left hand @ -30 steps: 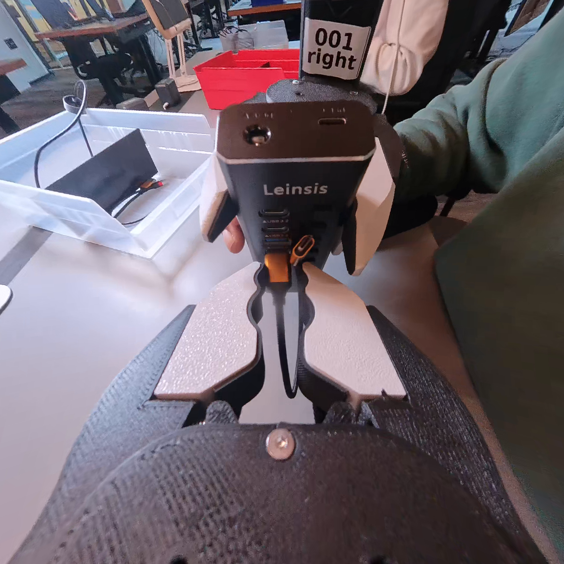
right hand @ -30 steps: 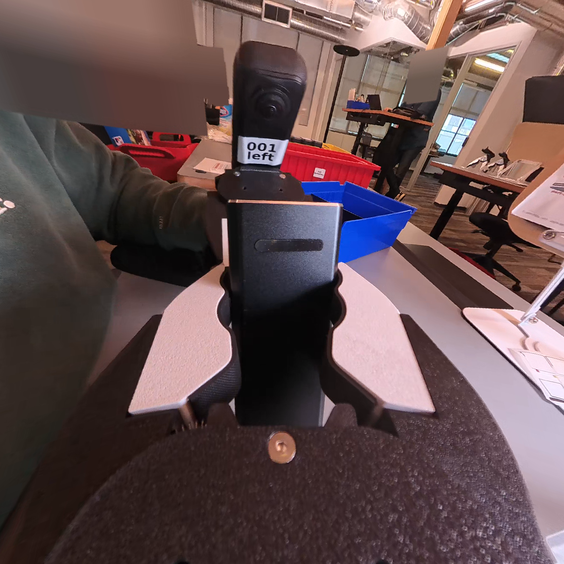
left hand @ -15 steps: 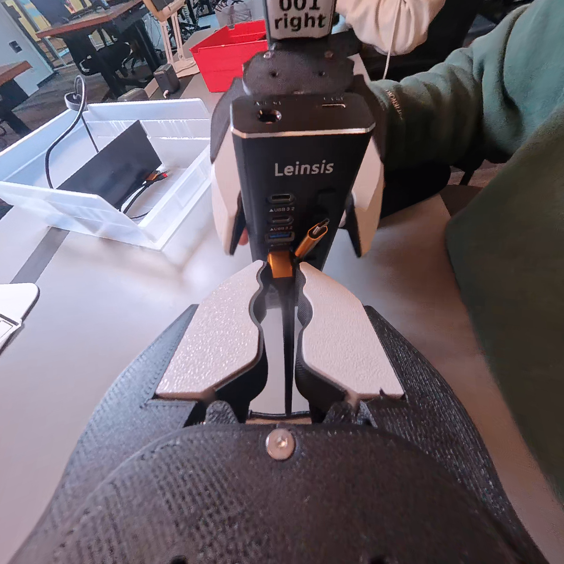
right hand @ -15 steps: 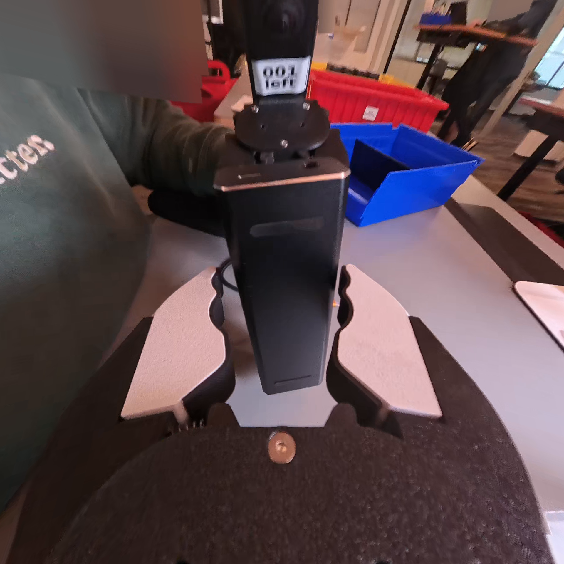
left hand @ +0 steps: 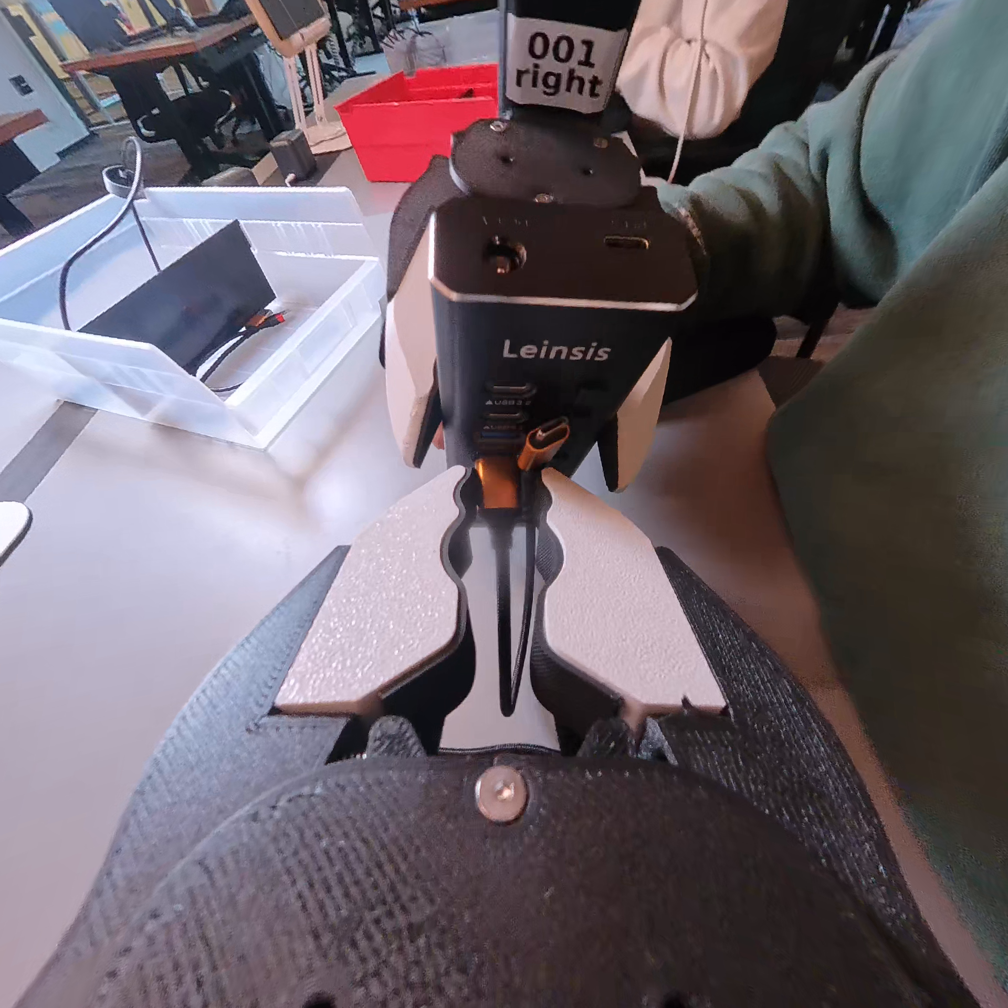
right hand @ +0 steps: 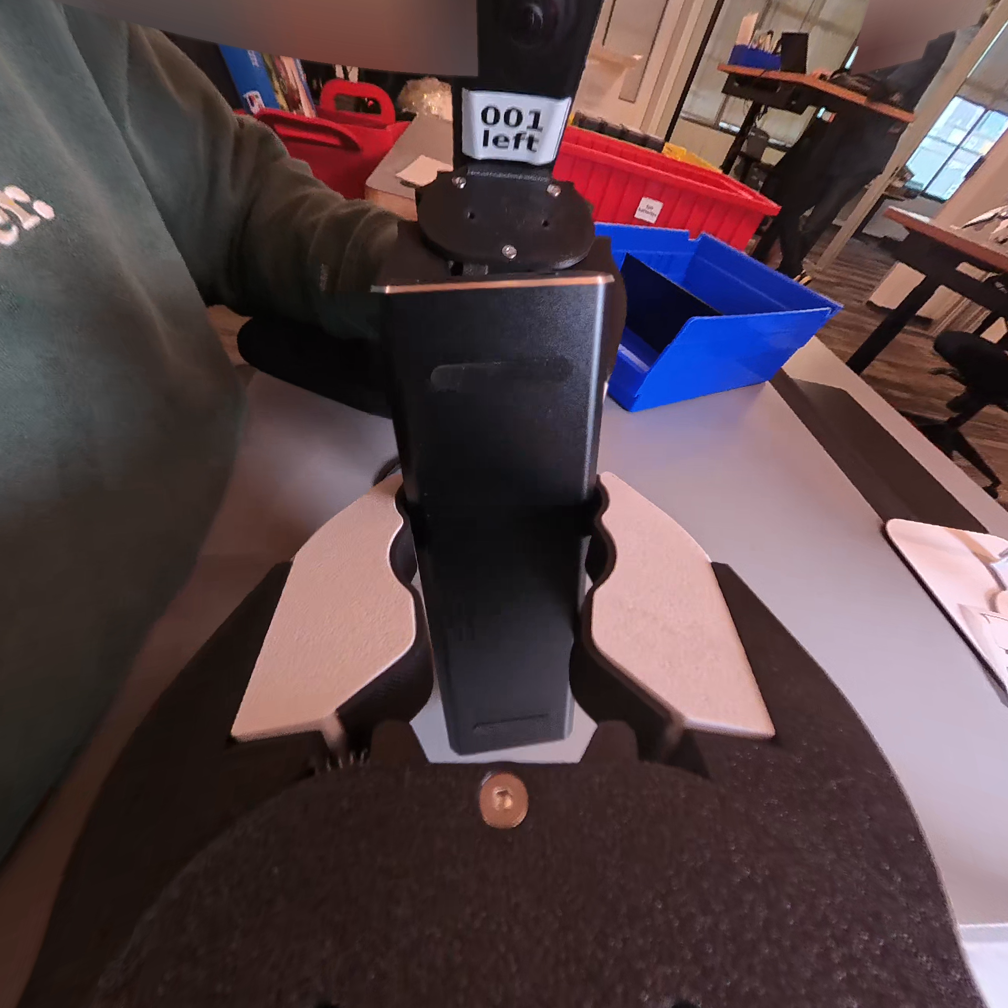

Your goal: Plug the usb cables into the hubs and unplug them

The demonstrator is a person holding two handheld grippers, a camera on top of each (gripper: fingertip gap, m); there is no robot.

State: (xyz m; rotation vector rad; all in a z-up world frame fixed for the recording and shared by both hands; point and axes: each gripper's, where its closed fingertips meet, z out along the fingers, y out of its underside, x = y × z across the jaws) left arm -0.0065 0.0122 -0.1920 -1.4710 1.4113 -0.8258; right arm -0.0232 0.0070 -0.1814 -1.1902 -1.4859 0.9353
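Observation:
A black USB hub stands upright above the grey table, port face toward the left wrist view. My right gripper is shut on the hub, with its white fingers on both sides. My left gripper is shut on an orange USB plug whose tip meets the lowest port on the hub's face. Its black cable runs back between my fingers. A second orange connector hangs loose beside it, in front of the hub.
A white bin at the left holds another black hub and cables. A red bin is behind it. A blue bin and a red bin stand behind the hub. A white pad lies at the right. A person's green sleeve is close. My left and right fingertips are right by each other.
Half a second ago the right jaws stood off the hub; now they press it again, gripping nearer its lower end. The left gripper kept hold of the orange plug.

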